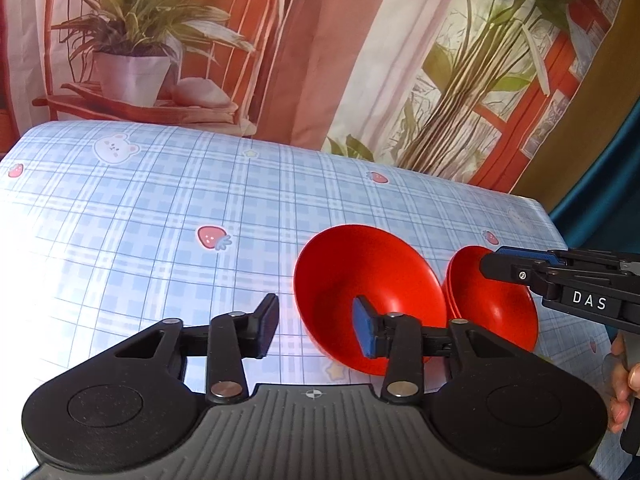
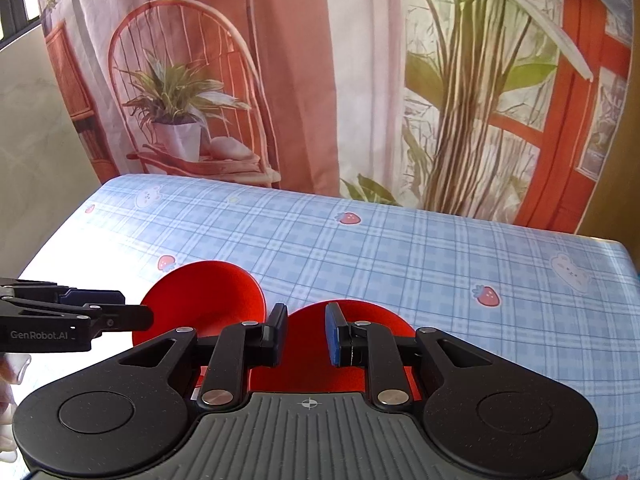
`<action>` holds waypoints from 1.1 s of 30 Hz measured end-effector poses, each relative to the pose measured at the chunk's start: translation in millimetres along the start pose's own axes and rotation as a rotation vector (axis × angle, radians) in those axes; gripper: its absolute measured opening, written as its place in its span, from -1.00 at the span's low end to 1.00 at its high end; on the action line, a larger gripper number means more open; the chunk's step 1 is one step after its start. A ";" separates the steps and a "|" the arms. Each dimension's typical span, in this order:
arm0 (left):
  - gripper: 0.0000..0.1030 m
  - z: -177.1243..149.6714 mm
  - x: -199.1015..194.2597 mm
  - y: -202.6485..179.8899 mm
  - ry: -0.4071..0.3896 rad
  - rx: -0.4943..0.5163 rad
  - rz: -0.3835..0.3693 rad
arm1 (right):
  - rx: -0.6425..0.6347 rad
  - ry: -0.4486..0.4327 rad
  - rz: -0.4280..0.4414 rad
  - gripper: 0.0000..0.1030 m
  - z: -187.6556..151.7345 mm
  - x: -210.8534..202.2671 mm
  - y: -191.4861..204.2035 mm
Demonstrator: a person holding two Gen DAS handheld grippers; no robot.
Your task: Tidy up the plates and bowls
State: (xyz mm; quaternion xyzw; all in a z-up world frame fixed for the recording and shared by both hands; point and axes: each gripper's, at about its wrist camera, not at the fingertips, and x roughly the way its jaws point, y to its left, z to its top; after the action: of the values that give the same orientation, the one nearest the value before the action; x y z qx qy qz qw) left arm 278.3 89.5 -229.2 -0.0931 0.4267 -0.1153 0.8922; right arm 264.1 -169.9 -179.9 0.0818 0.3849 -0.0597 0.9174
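Note:
Two red bowls sit side by side on the blue plaid tablecloth. In the left wrist view the larger red bowl is right of centre and a stack of red bowls lies further right. My left gripper is open, its right finger inside the larger bowl and its left finger outside over the cloth. My right gripper is open just above the stacked bowls. The larger bowl shows to its left. Each gripper also appears from the side in the other's view.
The table's far edge meets a printed curtain showing a chair and plants. The cloth's right edge drops off beside a dark wall. A hand holds the right gripper's handle.

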 end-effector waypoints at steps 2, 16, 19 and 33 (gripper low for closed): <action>-0.50 -3.3 3.9 3.7 0.017 0.001 -0.001 | -0.008 0.008 0.007 -0.63 -0.3 5.4 4.9; -0.52 -14.9 6.9 18.4 0.023 -0.043 -0.016 | -0.075 0.045 0.047 -0.61 -0.6 21.8 32.5; -0.52 -16.4 7.7 20.7 0.027 -0.054 -0.019 | -0.085 0.050 0.056 -0.63 -0.5 23.7 37.0; -0.57 -21.5 9.2 27.9 0.034 -0.080 -0.045 | -0.147 0.067 0.093 -0.81 -3.4 25.6 61.1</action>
State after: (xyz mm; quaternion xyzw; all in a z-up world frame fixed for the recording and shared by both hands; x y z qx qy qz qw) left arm 270.6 112.2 -256.7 -0.1364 0.4440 -0.1197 0.8775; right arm 290.1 -110.6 -194.2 0.0339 0.4144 0.0142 0.9094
